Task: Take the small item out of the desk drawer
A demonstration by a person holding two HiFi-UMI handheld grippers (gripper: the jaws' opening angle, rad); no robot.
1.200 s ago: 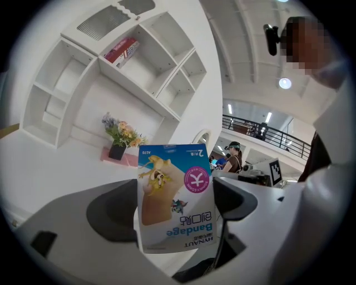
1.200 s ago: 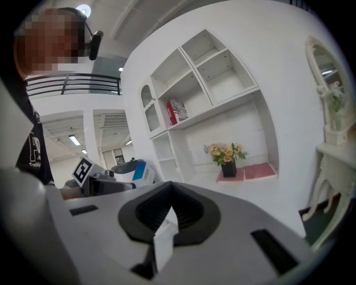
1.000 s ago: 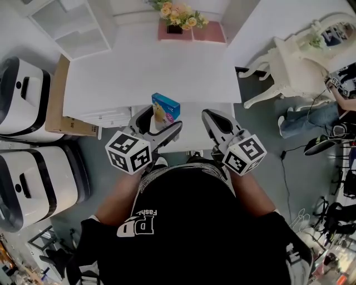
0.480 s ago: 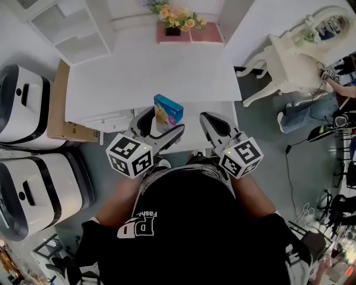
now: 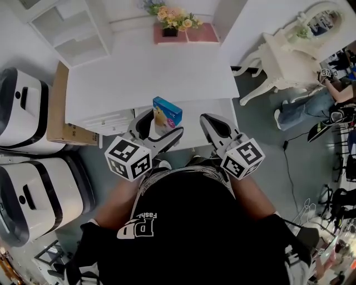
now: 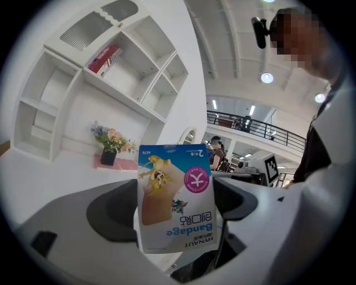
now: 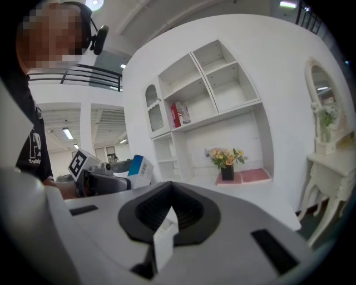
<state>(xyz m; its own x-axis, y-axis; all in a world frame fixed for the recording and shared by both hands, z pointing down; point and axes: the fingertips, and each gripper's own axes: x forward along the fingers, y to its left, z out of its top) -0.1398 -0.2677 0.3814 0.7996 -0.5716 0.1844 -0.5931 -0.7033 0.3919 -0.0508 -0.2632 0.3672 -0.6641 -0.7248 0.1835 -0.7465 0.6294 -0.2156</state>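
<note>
flowers (image 5: 174, 17) stand beside a pink book (image 5: 203, 33) near shelves (image 5: 72, 30).

On the desk (image 5: 150, 72), the flower pot (image 5: 170, 30) stands at the far edge. The shelf unit (image 5: 72, 28) stands behind the desk's left corner, the cardboard (image 5: 57, 106) against its left side and the dressing table (image 5: 283, 55) to its right. The bandage box (image 5: 167, 113) hangs over its near edge.

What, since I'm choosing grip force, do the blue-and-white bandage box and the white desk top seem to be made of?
Blue-and-white bandage box: likely thin printed cardboard with a smooth finish; flat printed face, crisp folded edges. White desk top: smooth, even matte white, probably painted wood or laminate; cannot tell which.
</note>
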